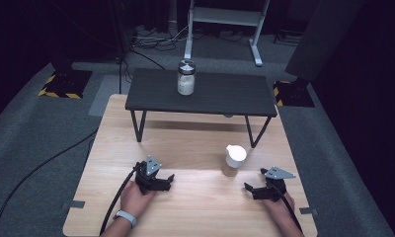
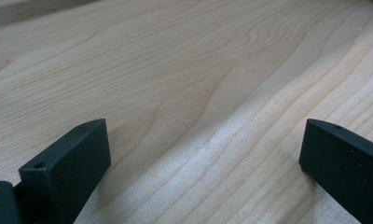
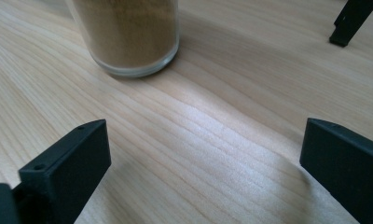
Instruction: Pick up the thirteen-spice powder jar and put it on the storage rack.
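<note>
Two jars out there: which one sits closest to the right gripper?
The white-lidded jar of brown powder, standing on the wooden table just ahead of the right gripper. The other jar, metal-lidded with white contents, stands farther back on the black raised shelf.

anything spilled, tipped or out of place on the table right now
Nothing stands out. The white-lidded jar of brown powder stands upright on the wooden table, lid on, no spill around its base. The second jar stands upright on the black shelf. Both the left gripper and right gripper rest open, holding nothing.
</note>
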A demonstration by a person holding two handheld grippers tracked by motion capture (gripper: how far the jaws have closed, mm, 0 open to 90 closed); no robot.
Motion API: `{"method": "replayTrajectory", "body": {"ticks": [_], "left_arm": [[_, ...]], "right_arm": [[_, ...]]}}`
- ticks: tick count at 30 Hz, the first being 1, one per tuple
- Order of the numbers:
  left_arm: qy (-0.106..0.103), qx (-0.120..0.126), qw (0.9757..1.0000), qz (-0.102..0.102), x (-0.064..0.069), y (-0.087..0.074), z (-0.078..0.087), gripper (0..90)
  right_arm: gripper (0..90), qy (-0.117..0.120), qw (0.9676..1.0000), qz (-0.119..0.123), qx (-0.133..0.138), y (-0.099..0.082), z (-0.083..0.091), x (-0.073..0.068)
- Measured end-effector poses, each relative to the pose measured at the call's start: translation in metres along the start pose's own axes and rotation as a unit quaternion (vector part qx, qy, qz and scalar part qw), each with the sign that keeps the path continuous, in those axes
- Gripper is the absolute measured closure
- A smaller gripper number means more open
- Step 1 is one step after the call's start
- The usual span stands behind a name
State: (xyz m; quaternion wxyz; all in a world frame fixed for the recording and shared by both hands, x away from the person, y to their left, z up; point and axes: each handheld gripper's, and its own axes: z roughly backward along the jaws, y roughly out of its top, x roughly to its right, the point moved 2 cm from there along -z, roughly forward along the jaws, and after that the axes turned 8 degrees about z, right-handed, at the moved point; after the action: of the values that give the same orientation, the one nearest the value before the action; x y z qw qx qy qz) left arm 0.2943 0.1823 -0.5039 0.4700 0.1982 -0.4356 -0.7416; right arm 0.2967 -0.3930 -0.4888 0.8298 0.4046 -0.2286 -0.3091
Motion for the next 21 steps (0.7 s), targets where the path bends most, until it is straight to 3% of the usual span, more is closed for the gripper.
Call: {"method": "replayTrajectory", "body": {"ticks": [7, 13, 21], "left_arm": [[0.0, 0.0, 1.0, 0.0, 0.0, 0.0, 0.0, 1.8], [0.001, 0.0, 1.0, 0.001, 0.0, 0.0, 0.0, 1.8], [0.001, 0.0, 1.0, 0.001, 0.0, 0.0, 0.0, 1.8]], "right_arm": [[0.3, -0.002, 0.999, 0.005, 0.043, 0.002, 0.015, 0.001], [0.5, -0.008, 0.9952, 0.011, 0.097, 0.008, 0.032, -0.002], [0.5, -0.015, 0.9904, 0.021, 0.136, 0.011, 0.042, -0.007]]}}
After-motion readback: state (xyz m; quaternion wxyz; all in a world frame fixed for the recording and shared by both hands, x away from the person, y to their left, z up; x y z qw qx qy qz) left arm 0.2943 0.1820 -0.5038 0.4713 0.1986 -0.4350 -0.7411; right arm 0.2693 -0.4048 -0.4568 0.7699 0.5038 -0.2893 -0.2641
